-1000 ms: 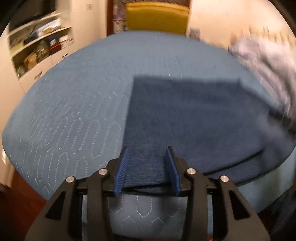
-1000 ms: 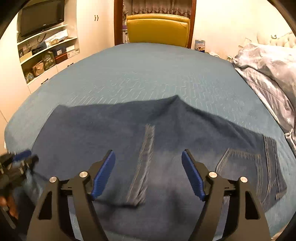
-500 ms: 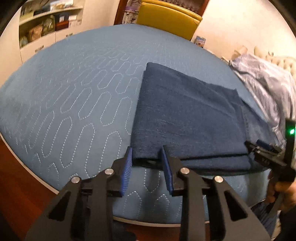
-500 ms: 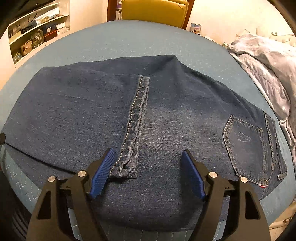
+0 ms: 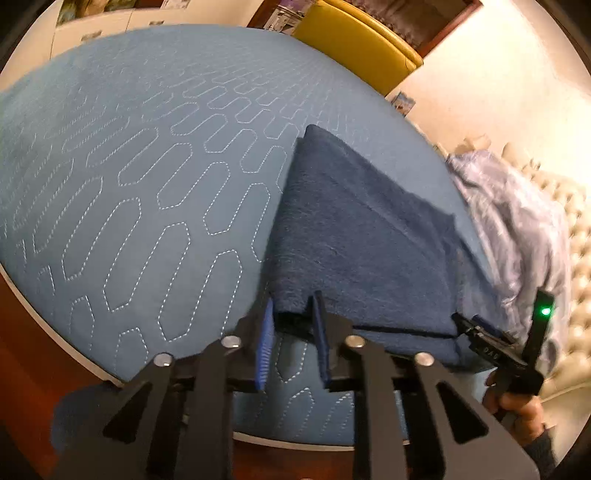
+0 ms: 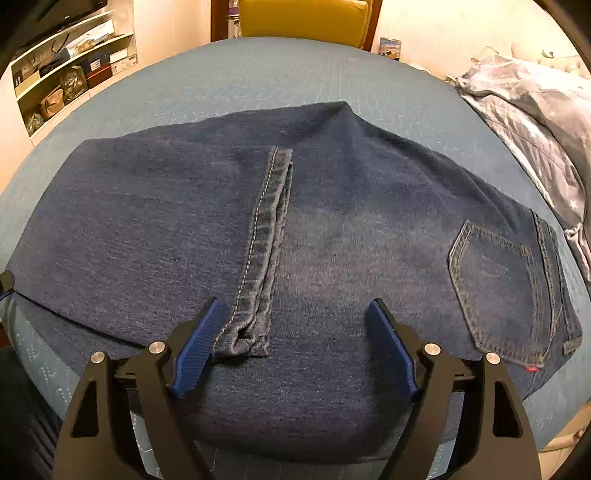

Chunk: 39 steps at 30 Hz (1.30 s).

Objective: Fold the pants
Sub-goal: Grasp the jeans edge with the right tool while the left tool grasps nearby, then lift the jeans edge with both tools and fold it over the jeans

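Dark blue denim pants (image 6: 295,236) lie folded on a bed covered with a quilted blue bedspread (image 5: 129,177), close to its near edge, with the leg hems (image 6: 258,251) doubled back across the middle and a back pocket (image 6: 495,280) facing up toward the right end. The left gripper (image 5: 291,332) sits at the near left corner of the folded pants, and its blue-padded jaws are closing with that corner's edge between them; whether the pads already press on the cloth cannot be told from the blurred left wrist view. The right gripper (image 6: 295,339) hovers over the near edge of the pants with its jaws spread wide and opening further, the end of the hems lying just inside its left pad, and nothing is pinched. In the left wrist view a hand (image 5: 517,410) holds that right gripper at the far right. As for containers, open wall shelves (image 6: 70,70) at the upper left hold boxes and bags, too small to name. A yellow armchair (image 6: 303,18) stands past the far side of the bed, and a crumpled pale duvet (image 6: 535,122) lies on the right.
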Available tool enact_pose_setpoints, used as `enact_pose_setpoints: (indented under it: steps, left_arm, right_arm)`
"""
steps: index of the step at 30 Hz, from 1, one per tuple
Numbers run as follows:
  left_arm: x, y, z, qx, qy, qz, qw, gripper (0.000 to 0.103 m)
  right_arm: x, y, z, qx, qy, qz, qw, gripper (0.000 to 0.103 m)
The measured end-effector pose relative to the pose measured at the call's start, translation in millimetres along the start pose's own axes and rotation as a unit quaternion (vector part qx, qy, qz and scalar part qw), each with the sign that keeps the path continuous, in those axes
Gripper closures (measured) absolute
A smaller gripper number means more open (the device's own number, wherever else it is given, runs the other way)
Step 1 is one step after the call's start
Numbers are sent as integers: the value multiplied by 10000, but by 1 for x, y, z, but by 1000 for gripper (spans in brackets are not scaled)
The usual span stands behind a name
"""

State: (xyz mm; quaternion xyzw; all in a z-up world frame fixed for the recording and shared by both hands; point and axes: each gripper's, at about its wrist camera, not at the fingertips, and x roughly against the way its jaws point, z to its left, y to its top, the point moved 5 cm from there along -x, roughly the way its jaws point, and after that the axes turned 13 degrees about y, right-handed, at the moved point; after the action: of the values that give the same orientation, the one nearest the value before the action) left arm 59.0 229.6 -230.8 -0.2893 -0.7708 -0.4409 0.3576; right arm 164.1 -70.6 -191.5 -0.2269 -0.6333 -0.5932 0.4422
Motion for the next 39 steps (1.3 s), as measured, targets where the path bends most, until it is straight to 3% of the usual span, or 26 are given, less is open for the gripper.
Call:
enact_pose_setpoints:
  steps: [2,4,6,10,13,14,17,19,21,22,24,25,26,27,30,32,35,36,37,39]
  left_arm:
    - [3,1,1,77,-159,-17,9998,89]
    - [8,3,-3,22,-176,-123,9998,90]
    - [15,4,-9,-79,-107,-259,9996,91]
    - [28,6,-22,-371,82,-522,9979,91]
    - [36,4,-31,-527,248,-712,9958,91]
    - [38,3,-34,-560,302,-764,9950,91]
    - [42,0,-39,-531,391,-891,9938,92]
    - [43,-2,-42,-535,452,-961,9929,92]
    - [44,-4,-44,-499,447,-991,9928,92]
    - [45,-5,-45,-459,422,-1003,9930,92]
    - [46,-3,-44,-368,322,-1048,9933,92]
    - [47,-1,-43,-268,261,-1108,9931,90]
    - [47,-2,-38,-86,244,-1133,9932,71]
    - [44,-2,-36,36,214,-1070,9940,45]
    - [27,-9,-38,294,17,-768,9966,43]
    - [19,-10,-40,425,86,-713,9965,41]
    - [0,-8,-30,866,250,-486,9947,48]
    - [-1,-5,-30,876,222,-492,9947,69]
    - [-1,-3,-35,738,215,-485,9959,82]
    - [7,2,-52,467,294,-612,9966,90]
  right_arm:
    - [13,12,-1,69,-236,29,9997,25]
    - [42,41,8,319,-753,-406,9958,23]
    - [57,65,27,465,-537,-580,9958,16]
    - [41,118,111,822,665,136,9943,16]
    - [2,147,183,1191,1324,969,9792,16]
    - [-11,153,201,1288,1376,1205,9747,16]
    - [-58,163,244,1785,980,1829,9618,17]
    - [-86,158,261,2081,697,2224,9499,21]
    - [-103,155,267,2220,428,2392,9443,36]
    - [-109,154,268,2216,413,2442,9432,41]
    - [-115,152,270,2277,422,2463,9411,59]
    - [-115,151,270,2319,439,2444,9405,62]
    - [-114,152,266,2244,480,2411,9430,69]
    - [-113,154,263,2159,526,2401,9450,73]
    - [-107,162,249,1957,674,2335,9501,77]
    - [-101,164,245,1952,702,2273,9515,78]
    - [-94,168,241,1857,825,2194,9542,79]
    - [-89,171,237,1784,934,2154,9555,80]
    - [-85,169,233,1730,1011,2131,9562,80]
    - [-69,179,220,1512,1318,2077,9574,83]
